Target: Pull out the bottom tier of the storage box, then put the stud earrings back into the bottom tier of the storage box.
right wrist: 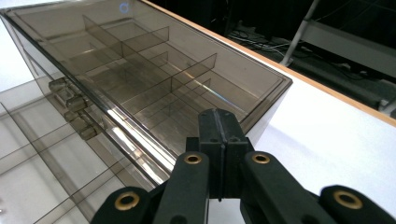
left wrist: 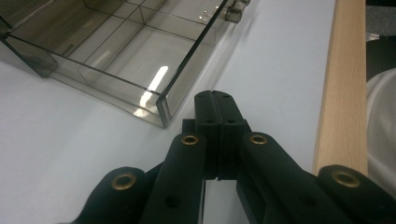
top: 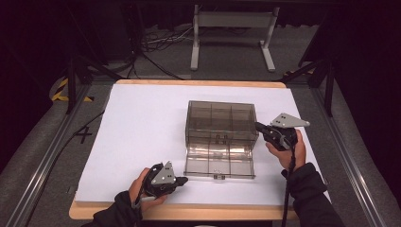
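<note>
Nearest the high camera, the left gripper (top: 182,180) rests low on the white table sheet (top: 137,137), its jaws pressed together on nothing. In the left gripper view (left wrist: 215,100) its tips point at bare sheet just short of a corner of the open lid (left wrist: 119,56), close to it but apart.

Ahead and to the right of that gripper sits the smoky clear organiser box (top: 221,124), hinged open: the lid (top: 219,161) lies flat on the sheet toward the person, and the divided tray stands behind it (no contents visible in any compartment).

Further right, the right gripper (top: 258,126) is at the tray's right end, jaws likewise together and holding nothing. The right gripper view (right wrist: 219,116) shows its tips against or just over the rim of the tray (right wrist: 154,70); whether they actually touch I cannot tell.

My judgement is that closing or shifting the box is the work in hand. With both pairs of jaws shut, neither can grasp the thin wall. A push from the right tips could skid the light box sideways. The left tips could slip under the lid edge and flip it unevenly, straining the hinge.
</note>
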Tool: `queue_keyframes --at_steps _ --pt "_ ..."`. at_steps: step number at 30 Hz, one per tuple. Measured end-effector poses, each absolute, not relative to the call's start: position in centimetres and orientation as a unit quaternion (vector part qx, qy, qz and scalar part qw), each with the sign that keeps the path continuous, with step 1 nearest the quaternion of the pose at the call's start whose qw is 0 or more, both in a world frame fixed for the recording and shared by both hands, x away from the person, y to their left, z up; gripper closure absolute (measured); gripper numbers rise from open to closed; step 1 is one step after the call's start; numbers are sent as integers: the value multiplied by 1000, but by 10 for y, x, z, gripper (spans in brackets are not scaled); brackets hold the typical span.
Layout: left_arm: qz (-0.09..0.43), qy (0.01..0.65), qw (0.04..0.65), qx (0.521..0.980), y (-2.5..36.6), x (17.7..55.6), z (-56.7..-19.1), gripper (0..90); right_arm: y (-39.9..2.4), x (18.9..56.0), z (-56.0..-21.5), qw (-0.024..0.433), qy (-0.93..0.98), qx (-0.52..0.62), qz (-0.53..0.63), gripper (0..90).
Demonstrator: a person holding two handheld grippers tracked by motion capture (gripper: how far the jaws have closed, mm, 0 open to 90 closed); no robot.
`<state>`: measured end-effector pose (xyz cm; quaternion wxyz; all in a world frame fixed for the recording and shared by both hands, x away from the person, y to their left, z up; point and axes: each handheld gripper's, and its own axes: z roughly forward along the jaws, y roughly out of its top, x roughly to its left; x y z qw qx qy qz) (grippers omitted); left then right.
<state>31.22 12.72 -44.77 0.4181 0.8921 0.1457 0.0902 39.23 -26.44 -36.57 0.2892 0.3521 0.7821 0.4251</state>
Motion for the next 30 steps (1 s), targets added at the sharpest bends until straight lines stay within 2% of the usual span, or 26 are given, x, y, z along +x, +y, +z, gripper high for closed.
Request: queue_keyframes --at_steps 2,13,18,30 --pt "89 147 420 891 128 311 -448 900 -267 392 -366 279 778 358 436 900" --pt "91 152 424 888 132 308 -448 900 -261 390 -368 301 778 353 424 900" --pt "95 135 411 897 129 307 -449 900 -260 389 -370 309 773 354 426 900" --pt "107 123 406 899 115 305 -444 900 -261 388 -370 300 771 358 433 900"
